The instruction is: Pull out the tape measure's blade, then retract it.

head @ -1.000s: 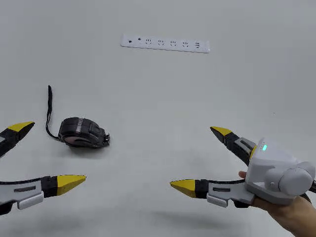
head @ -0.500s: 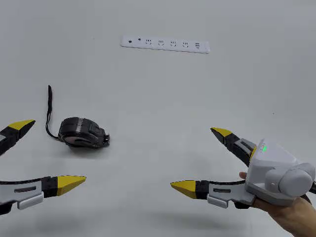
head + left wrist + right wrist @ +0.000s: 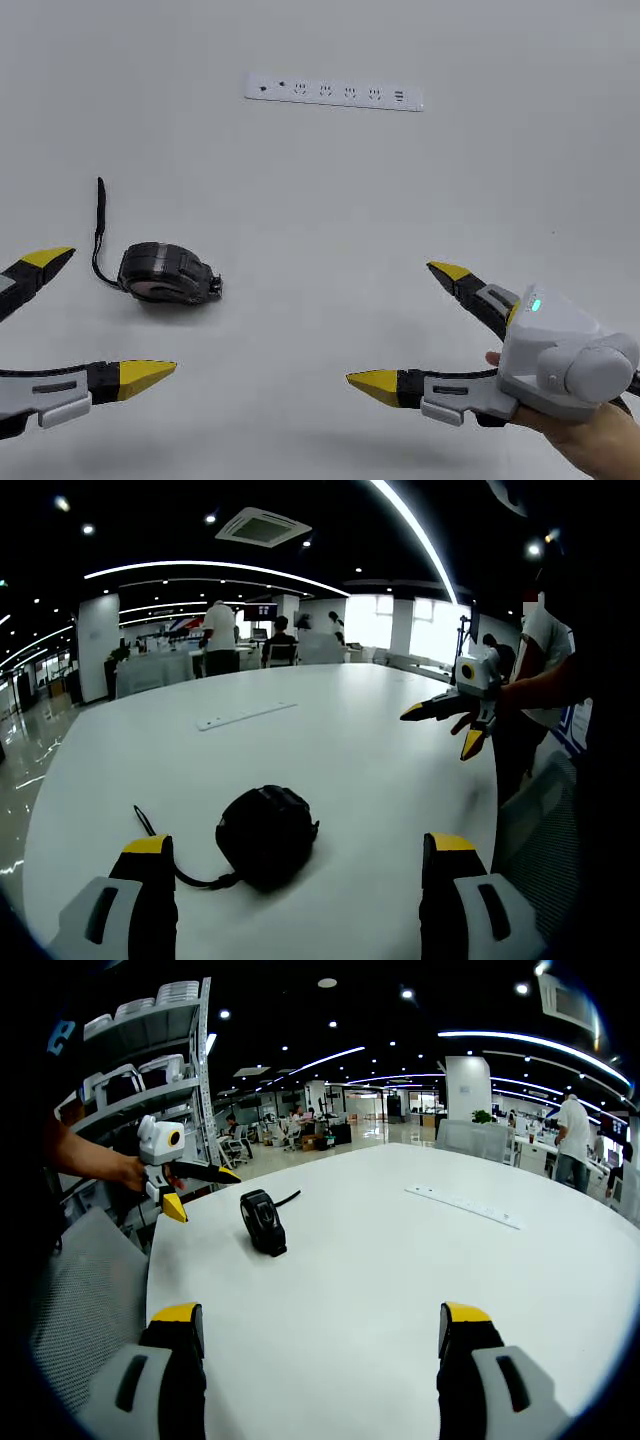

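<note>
toward nine o'clock on the smooth white surface [image 3: 320,180] lies the rounded black tape measure [image 3: 165,271], its thin strap [image 3: 99,215] trailing to eleven o'clock. the left tool [image 3: 115,310] and the right tool [image 3: 391,322] both gape wide, pointed yellow tips empty.

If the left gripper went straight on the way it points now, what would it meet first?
Probably the tape measure, lying on the table straight ahead of the left gripper, roughly in line with the gap of its open jaws.

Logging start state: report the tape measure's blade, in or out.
In. No blade extends from the tape measure; only its strap trails out.
</note>
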`<state>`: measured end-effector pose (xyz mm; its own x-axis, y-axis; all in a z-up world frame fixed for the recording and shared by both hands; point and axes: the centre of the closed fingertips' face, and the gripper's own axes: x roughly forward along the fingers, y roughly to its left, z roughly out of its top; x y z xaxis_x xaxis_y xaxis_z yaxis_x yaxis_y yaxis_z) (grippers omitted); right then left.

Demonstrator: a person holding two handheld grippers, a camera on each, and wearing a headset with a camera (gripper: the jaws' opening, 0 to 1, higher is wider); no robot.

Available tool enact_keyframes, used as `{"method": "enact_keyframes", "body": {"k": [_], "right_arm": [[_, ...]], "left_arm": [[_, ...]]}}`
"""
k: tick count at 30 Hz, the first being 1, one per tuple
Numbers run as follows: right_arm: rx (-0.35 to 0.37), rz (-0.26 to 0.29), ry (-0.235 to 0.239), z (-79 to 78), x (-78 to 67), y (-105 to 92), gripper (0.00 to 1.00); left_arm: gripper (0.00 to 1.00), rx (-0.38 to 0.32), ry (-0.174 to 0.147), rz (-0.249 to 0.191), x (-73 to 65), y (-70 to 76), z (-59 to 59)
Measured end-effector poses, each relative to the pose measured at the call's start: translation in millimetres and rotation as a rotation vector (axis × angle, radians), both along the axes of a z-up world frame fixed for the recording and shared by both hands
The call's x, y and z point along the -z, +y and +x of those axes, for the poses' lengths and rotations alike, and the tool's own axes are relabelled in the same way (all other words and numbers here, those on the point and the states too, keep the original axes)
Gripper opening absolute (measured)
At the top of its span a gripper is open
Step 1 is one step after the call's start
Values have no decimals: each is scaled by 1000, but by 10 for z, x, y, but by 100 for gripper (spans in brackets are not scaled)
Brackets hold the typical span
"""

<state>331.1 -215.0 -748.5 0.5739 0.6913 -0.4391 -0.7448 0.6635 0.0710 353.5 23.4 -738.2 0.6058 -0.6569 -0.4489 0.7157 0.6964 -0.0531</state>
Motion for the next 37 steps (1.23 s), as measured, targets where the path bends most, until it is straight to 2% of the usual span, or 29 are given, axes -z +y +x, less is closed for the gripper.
{"method": "enact_keyframes", "body": {"k": [25,37], "right_arm": [[5,-10,14,-21,59,-23,100],[1,-16,14,-23,67,-9,100]], "left_arm": [[100,1,20,18,58,-19,37],[100,-3,17,24,43,1,39]]}}
